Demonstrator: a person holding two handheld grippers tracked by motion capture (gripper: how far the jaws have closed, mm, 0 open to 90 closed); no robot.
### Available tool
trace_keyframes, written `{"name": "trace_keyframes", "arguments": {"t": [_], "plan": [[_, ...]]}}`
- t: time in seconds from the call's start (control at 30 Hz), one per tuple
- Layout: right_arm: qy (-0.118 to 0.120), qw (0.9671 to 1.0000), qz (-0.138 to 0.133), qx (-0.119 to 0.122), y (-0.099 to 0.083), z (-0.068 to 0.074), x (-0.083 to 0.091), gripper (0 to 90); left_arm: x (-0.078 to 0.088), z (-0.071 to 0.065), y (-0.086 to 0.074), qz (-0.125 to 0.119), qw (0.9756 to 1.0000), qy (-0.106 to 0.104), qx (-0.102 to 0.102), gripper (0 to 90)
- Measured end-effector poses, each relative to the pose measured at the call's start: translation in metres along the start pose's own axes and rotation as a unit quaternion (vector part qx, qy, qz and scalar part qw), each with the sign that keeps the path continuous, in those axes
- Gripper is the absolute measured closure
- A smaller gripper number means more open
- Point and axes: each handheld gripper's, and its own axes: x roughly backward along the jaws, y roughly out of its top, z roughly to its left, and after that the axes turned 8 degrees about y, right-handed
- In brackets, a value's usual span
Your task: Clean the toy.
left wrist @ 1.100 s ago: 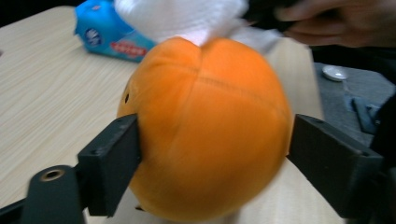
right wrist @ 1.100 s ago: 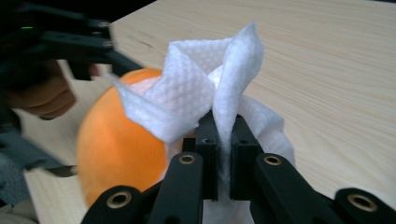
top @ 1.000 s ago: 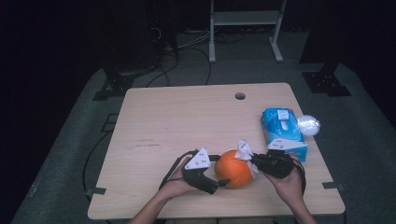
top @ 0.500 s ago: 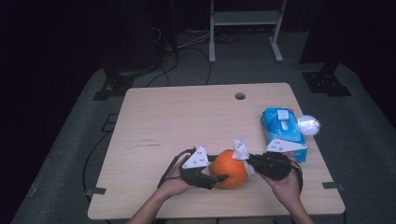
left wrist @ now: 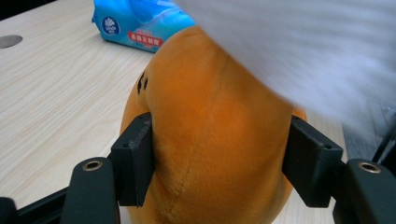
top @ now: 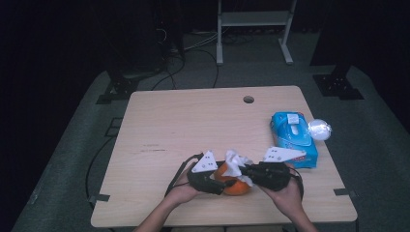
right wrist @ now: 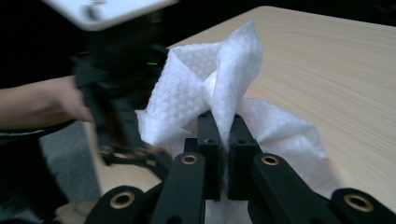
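Near the table's [top: 159,125] front edge, the left gripper [left wrist: 217,154] has just been closing — its jaws now clamp the soft orange plush toy [left wrist: 210,140] from both sides. The right gripper [right wrist: 223,133] pinches a crumpled white tissue [right wrist: 205,88] over the toy's right side — blue tissue pack [top: 294,137] far right.

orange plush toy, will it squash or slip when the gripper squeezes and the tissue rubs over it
The orange plush toy probably squashes rather than slips: its fuzzy fabric bulges between the left gripper pads. It looks light and soft, so it is unlikely to break. Its rounded shape might roll if released. The white tissue, pinched in the right gripper, is floppy and should drape over it.
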Motion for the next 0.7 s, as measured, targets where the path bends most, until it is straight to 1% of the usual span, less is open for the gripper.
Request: {"name": "trace_keyframes", "arguments": {"t": [0.03, 0.07, 0.1, 0.13, 0.17, 0.23, 0.33, 0.37, 0.4, 0.47, 0.5, 0.53, 0.57, 0.6, 0.63, 0.67, 0.7], "plan": [[-0.001, 0.9996, 0.016, 0.023, 0.001, 0.007, -0.007, 85.5, -0.001, -0.001, 0.0, -0.001, 1.0, 0.001, -0.001, 32.6], [-0.009, 0.9989, 0.027, 0.037, 0.001, 0.012, -0.011, 85.4, -0.002, -0.004, -0.001, -0.002, 0.9999, 0.003, -0.01, 32.6], [-0.033, 0.9969, 0.039, 0.059, 0.001, 0.017, -0.017, 85.5, -0.002, -0.005, -0.001, -0.001, 0.9999, 0.006, -0.013, 32.9], [-0.038, 0.9967, 0.039, 0.06, 0.001, 0.017, -0.017, 85.5, -0.001, -0.005, 0.0, -0.002, 0.9999, 0.006, -0.011, 33.2], [-0.039, 0.997, 0.035, 0.058, 0.001, 0.014, -0.015, 85.5, -0.002, -0.006, 0.0, -0.004, 0.9999, 0.005, -0.008, 33.5], [-0.053, 0.9971, 0.024, 0.049, 0.002, 0.007, -0.009, 85.6, -0.002, -0.007, 0.0, -0.006, 0.9999, 0.005, -0.012, 33.6], [-0.062, 0.9974, 0.016, 0.033, 0.0, -0.005, 0.001, 85.7, -0.003, -0.009, 0.0, -0.008, 0.9998, 0.006, -0.015, 33.6], [-0.066, 0.9975, 0.012, 0.025, -0.002, -0.01, 0.005, 85.7, -0.003, -0.009, 0.0, -0.008, 0.9998, 0.005, -0.016, 33.6], [-0.069, 0.9973, 0.009, 0.022, -0.002, -0.013, 0.008, 85.6, -0.003, -0.009, 0.0, -0.009, 0.9998, 0.005, -0.018, 33.6], [-0.087, 0.9961, 0.005, 0.015, -0.005, -0.018, 0.015, 85.5, -0.003, -0.009, 0.0, -0.009, 0.9998, 0.004, -0.019, 33.4], [-0.091, 0.9958, 0.004, 0.01, -0.006, -0.021, 0.018, 85.5, -0.003, -0.009, -0.001, -0.01, 0.9998, 0.003, -0.019, 33.0], [-0.089, 0.996, 0.002, -0.001, -0.007, -0.024, 0.02, 85.4, -0.004, -0.009, -0.001, -0.012, 0.9997, -0.001, -0.019, 30.9], [-0.083, 0.9965, 0.004, -0.006, -0.009, -0.025, 0.021, 85.4, -0.005, -0.008, -0.001, -0.017, 0.9997, -0.004, -0.019, 26.5], [-0.081, 0.9967, 0.007, -0.008, -0.01, -0.025, 0.02, 85.4, -0.006, -0.008, -0.002, -0.021, 0.9996, -0.006, -0.018, 20.5], [-0.081, 0.9967, 0.011, -0.004, -0.011, -0.025, 0.02, 85.3, -0.007, -0.006, -0.003, -0.021, 0.9996, -0.007, -0.016, 15.6], [-0.08, 0.9967, 0.012, -0.003, -0.011, -0.025, 0.019, 85.4, -0.008, -0.004, -0.005, -0.02, 0.9997, -0.008, -0.01, 11.4], [-0.078, 0.9968, 0.013, -0.004, -0.011, -0.025, 0.019, 85.3, -0.009, -0.002, -0.006, -0.019, 0.9997, -0.013, -0.004, 10.0]]}}
